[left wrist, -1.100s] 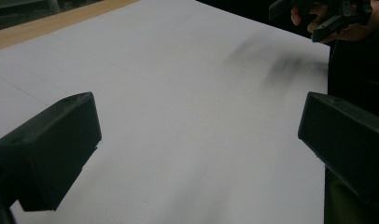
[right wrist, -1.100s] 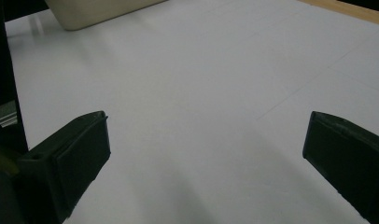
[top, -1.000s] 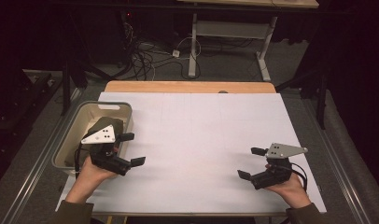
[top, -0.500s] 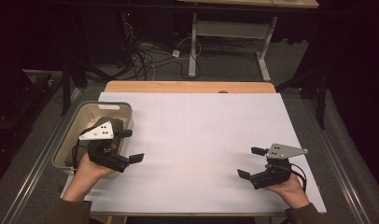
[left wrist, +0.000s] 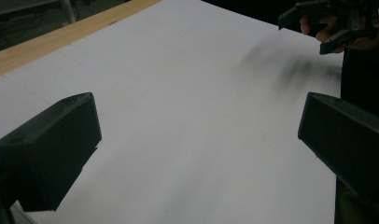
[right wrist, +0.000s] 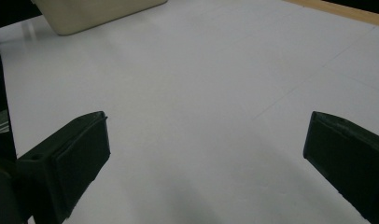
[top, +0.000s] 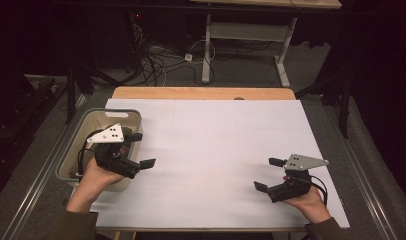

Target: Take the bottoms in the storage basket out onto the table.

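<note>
The left gripper (top: 142, 150) hangs over the left edge of the tabletop (top: 211, 150), above the right rim of the bin (top: 73, 145). A hand (top: 93, 182) holds it from below, coming in from the near-left corner. Its jaws are spread wide with nothing between them, and they point toward the middle of the tabletop. Its grey plate (top: 108, 134) sits on top, over the inside of the bin. In the left gripper view the two black jaws stand far apart at the sides, with bare white tabletop between them.

The bin is a pale, open tub that sits at the left edge of the tabletop, about midway along it. What lies inside it cannot be made out.

The right gripper (top: 269, 174) is near the near-right corner of the tabletop, held by the other hand (top: 308, 202). Its jaws are also wide apart and hold nothing, and they point left, toward the middle. A grey plate (top: 303, 162) tops it and a cable (top: 321, 187) loops by the wrist. In the right gripper view the jaws stand wide at both sides over white surface, and a corner of the bin (right wrist: 96, 11) shows at the top left. The two grippers are well apart.

A wooden strip (top: 203, 93) runs along the far edge of the tabletop.
</note>
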Available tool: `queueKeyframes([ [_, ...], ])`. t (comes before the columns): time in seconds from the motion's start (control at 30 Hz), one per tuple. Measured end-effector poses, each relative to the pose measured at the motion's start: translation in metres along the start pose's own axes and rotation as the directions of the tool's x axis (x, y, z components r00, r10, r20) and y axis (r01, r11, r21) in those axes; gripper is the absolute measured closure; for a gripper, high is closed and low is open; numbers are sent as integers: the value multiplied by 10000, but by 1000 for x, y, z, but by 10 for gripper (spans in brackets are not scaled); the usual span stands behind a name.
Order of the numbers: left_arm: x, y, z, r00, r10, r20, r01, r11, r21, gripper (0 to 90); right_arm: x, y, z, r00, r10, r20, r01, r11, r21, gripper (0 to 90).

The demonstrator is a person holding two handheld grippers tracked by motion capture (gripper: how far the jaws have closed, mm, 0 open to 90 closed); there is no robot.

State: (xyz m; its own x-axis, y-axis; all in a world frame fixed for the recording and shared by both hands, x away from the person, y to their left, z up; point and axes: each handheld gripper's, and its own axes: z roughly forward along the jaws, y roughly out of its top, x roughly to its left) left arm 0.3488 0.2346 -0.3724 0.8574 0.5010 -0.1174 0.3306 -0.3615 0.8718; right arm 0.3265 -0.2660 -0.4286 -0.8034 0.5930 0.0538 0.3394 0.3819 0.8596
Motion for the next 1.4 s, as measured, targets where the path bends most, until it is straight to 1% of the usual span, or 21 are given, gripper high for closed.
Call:
queueKeyframes([
  [0.07,1,4,-1,10000,-2,68,2,10000,-99,0,0,0,0,10000,12,20,-12,10000,-49,12],
  [0.23,4,13,2,9999,97,91,-97,10000,9,0,1,0,1,10000,-28,2,28,10000,-63,11],
  [0.37,7,15,3,9999,118,59,-118,9999,31,0,1,0,1,10000,-39,13,39,10000,-60,10],
  [0.6,15,20,3,9999,30,109,-30,10000,-25,0,0,-1,2,10000,-28,28,29,10000,-70,10],
  [0.77,19,22,3,9999,13,115,-14,10000,97,0,0,-2,3,10000,-75,3,75,9999,-66,10],
  [0.97,19,23,2,10000,54,12,-54,9997,241,0,0,-4,5,9999,-133,10,133,9999,-80,10],
  [1.0,20,23,2,9999,82,-123,-77,9993,357,0,0,-5,6,9999,-135,-20,135,9999,-44,9],
  [1.1,22,23,2,9998,75,-174,-69,9994,346,0,0,-7,7,9999,-132,-60,132,9999,-11,9],
  [1.13,23,24,1,9997,13,-227,-6,9996,296,0,-1,-9,7,9999,-123,-92,123,9999,-5,9],
  [1.4,26,23,-1,9992,-73,-396,84,9996,284,0,-3,-12,7,10000,11,-45,-11,10000,10,9],
])
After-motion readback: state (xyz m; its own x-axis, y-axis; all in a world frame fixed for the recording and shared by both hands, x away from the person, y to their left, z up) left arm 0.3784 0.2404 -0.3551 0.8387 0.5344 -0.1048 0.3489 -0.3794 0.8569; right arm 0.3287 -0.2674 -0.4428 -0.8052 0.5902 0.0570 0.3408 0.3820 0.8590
